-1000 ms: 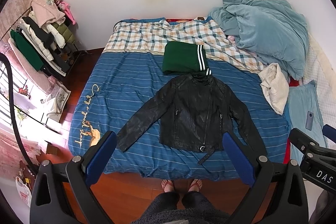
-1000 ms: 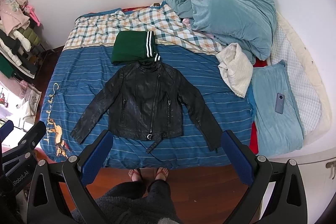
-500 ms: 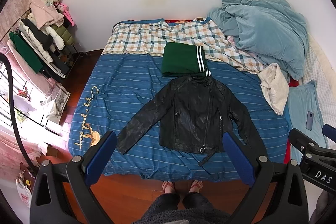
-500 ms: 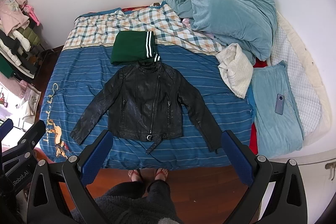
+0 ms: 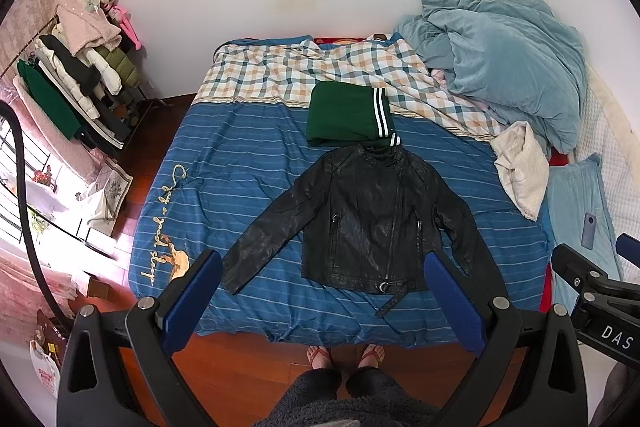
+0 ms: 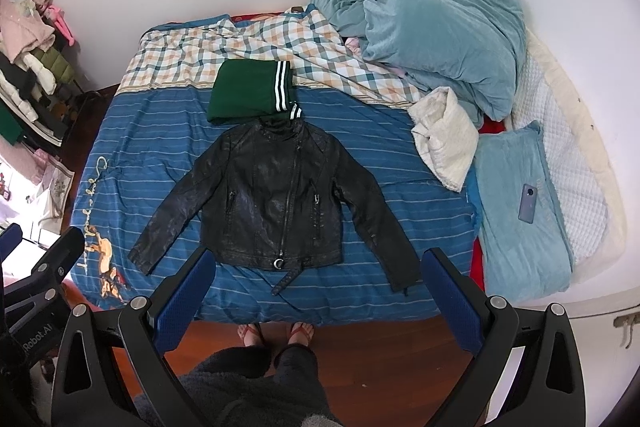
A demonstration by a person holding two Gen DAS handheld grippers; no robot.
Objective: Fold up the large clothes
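A black leather jacket [image 5: 368, 219] lies flat and face up on the blue striped bed cover [image 5: 240, 163], sleeves spread out to both sides, belt end trailing at the hem. It also shows in the right wrist view [image 6: 276, 203]. A folded green garment [image 5: 348, 113] with white stripes lies just beyond its collar. My left gripper [image 5: 320, 275] is open and empty, held high above the bed's near edge. My right gripper [image 6: 316, 275] is open and empty at the same height.
A heap of light blue duvet [image 5: 512, 67] and a cream cloth [image 5: 520, 167] lie at the right of the bed. A phone [image 6: 528, 203] rests on a blue pillow. A clothes rack [image 5: 72, 83] stands left. The person's feet [image 5: 344, 353] stand at the bed's foot.
Both grippers have drifted slightly back and up; the view of the bed has shifted a little. Nothing on the bed has moved.
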